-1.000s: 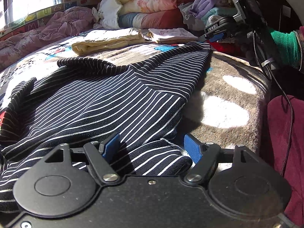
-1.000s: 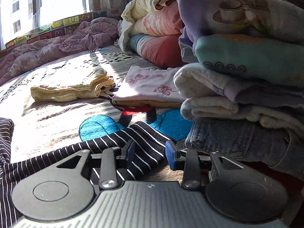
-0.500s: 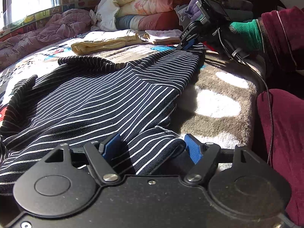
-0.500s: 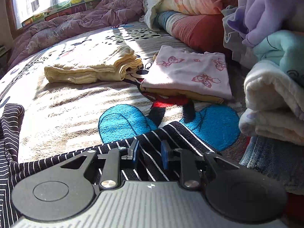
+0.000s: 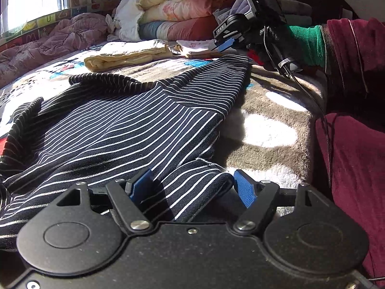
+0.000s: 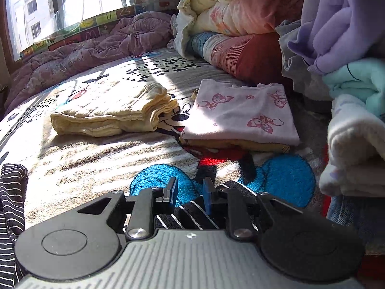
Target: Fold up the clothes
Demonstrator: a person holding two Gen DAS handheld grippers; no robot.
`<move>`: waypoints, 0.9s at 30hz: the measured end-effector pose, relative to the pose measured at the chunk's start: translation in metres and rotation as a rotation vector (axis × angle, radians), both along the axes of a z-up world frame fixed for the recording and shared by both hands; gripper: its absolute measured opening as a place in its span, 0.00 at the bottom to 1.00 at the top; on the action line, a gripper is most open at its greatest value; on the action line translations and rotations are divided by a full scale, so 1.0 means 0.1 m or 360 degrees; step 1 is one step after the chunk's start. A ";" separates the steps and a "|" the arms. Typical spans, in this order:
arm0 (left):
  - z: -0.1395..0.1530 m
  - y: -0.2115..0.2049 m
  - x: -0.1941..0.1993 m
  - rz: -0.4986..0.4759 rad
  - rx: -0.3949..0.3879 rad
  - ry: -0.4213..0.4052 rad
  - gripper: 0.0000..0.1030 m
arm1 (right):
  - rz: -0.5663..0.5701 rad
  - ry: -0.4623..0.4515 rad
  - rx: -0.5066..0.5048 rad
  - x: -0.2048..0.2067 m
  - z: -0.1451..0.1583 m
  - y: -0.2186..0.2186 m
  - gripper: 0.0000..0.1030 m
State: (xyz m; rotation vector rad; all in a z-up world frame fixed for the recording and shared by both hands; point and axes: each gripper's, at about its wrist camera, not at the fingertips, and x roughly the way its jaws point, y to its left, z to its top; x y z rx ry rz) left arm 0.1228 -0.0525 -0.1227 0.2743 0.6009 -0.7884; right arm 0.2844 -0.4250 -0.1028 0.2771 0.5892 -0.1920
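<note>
A dark navy garment with thin white stripes [image 5: 120, 125] lies spread on the cartoon blanket [image 5: 264, 110]. My left gripper [image 5: 192, 187] is open wide at the garment's near end. A folded striped flap lies between its blue pads, and the right pad stands just clear of the cloth. My right gripper [image 6: 189, 193] is at the garment's far corner [image 6: 192, 210]. Its jaws are narrow but apart, with blue blanket showing between the tips and the striped cloth low between the fingers. The left wrist view shows that right gripper [image 5: 223, 44] just above the far corner.
A folded yellow cloth [image 6: 108, 113] and a folded pink printed top [image 6: 240, 113] lie beyond the garment. A tall stack of folded clothes [image 6: 356, 120] stands close on the right. Pillows [image 6: 240, 24] and a purple quilt [image 6: 84, 55] lie at the back. A person's maroon sleeve [image 5: 356, 48] borders the bed.
My right gripper's jaws have narrowed. It has shifted leftward away from the clothes stack, and the striped corner now sits lower between its fingers. The left gripper has stayed put.
</note>
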 end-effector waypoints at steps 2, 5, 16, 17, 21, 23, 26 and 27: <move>0.06 0.06 -0.04 0.0007 -0.0023 0.0002 0.72 | 0.0061 -0.0068 0.0069 -0.18 0.08 0.15 0.25; 0.17 0.19 -0.09 0.0075 -0.0076 -0.0004 0.72 | 0.0184 -0.0149 0.0189 -0.49 0.20 0.44 0.25; 0.45 1.12 -0.29 0.0566 -0.0452 0.0103 0.72 | 0.0884 -0.0164 0.0198 -1.53 0.17 1.96 0.27; 0.47 1.26 -0.29 0.0632 -0.0523 0.0138 0.72 | 0.0997 -0.0173 0.0098 -1.64 0.17 2.16 0.29; 0.37 1.68 -0.24 0.0840 -0.0863 0.0438 0.71 | 0.1459 -0.0214 -0.0424 -2.04 0.14 2.83 0.41; 0.23 1.74 -0.22 0.0889 -0.0999 0.0622 0.71 | 0.1600 -0.0215 -0.0741 -2.20 0.07 3.07 0.42; 0.10 1.57 -0.19 0.0907 -0.0981 0.0698 0.70 | 0.1654 -0.0198 -0.1059 -2.30 -0.03 3.18 0.42; 0.07 1.50 -0.19 0.0906 -0.0950 0.0675 0.69 | 0.1656 -0.0186 -0.1107 -2.30 -0.06 3.17 0.42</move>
